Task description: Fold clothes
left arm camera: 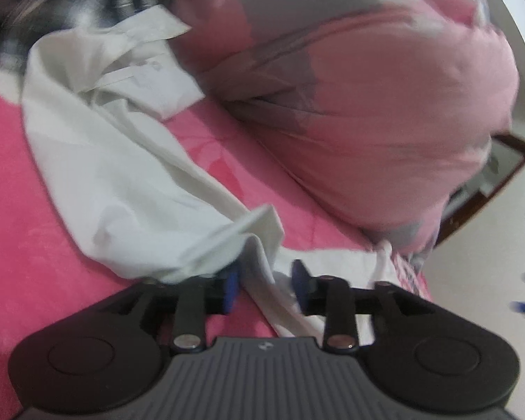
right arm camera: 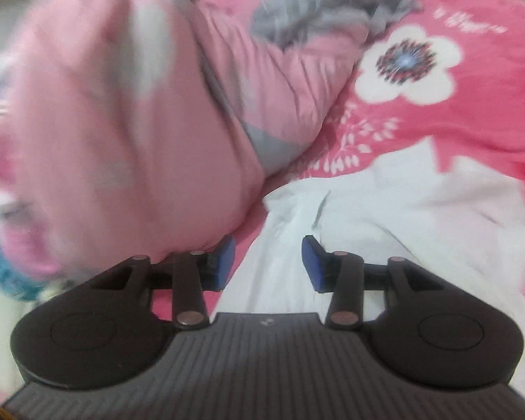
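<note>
Here, on a bed under a pink flowered sheet:
White shirt: lies rumpled across the sheet, collar end towards the far side, one long strip of it trailing to the near edge.
Left gripper: jaws partly apart; a fold of the white shirt runs between the blue pads, loose, with a gap at the right pad.
Right gripper: jaws partly apart over the shirt, pads clear of the cloth, nothing clamped.
Pink and grey quilt: bunched in a big mound at the far right of the bed, just beside the shirt.
Plaid garment: dark checks at the far left corner, touching the shirt's collar end; blurred.
White flower print: on the sheet, beyond the shirt.
</note>
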`<state>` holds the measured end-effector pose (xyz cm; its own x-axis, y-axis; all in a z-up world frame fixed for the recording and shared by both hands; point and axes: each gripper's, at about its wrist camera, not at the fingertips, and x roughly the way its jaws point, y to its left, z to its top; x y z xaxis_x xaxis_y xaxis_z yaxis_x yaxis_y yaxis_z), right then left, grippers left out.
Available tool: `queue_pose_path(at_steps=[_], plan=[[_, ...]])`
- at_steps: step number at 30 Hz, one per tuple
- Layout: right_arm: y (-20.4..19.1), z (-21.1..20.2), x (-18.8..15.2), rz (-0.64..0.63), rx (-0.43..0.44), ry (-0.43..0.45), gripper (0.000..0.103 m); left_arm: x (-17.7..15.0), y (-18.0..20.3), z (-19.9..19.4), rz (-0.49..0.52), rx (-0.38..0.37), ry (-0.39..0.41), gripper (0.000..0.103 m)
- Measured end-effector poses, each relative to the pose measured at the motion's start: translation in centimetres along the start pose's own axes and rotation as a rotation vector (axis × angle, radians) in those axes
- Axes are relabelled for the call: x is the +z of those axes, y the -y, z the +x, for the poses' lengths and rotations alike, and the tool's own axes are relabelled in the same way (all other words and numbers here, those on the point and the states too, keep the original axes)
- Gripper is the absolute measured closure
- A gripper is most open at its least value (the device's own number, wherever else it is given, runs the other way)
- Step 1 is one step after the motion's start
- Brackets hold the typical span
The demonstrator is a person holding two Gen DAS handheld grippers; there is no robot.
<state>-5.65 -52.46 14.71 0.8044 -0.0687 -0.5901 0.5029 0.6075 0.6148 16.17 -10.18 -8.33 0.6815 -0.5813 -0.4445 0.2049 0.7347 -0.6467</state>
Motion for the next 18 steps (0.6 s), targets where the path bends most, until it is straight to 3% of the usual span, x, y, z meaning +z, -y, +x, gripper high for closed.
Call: queue_pose_path(at_steps=[4,8,12,18], plan=[[0.3,-14.3,-4.2,-0.079,0.013,0.108,0.051,-0.5,2.7,-1.1,0.092,0.063,-0.046,0.046],[2.2,-22.8,-9.8,-0.096,0.004,0.176,0.049,-1.9,4.6,-3.2,0.129,0.072,-0.12,0.045],[5.9,-24.1,-16.9,-0.012,0.058,0.144,0.049,-4.2,5.8,-7.0,0.178,0.066,-0.182,0.045],[11.4,-19.0,-26.2,0.166,0.109,0.021,0.049,-8.8,7.6,-13.9,0.334,-0.044,-0.318,0.044]])
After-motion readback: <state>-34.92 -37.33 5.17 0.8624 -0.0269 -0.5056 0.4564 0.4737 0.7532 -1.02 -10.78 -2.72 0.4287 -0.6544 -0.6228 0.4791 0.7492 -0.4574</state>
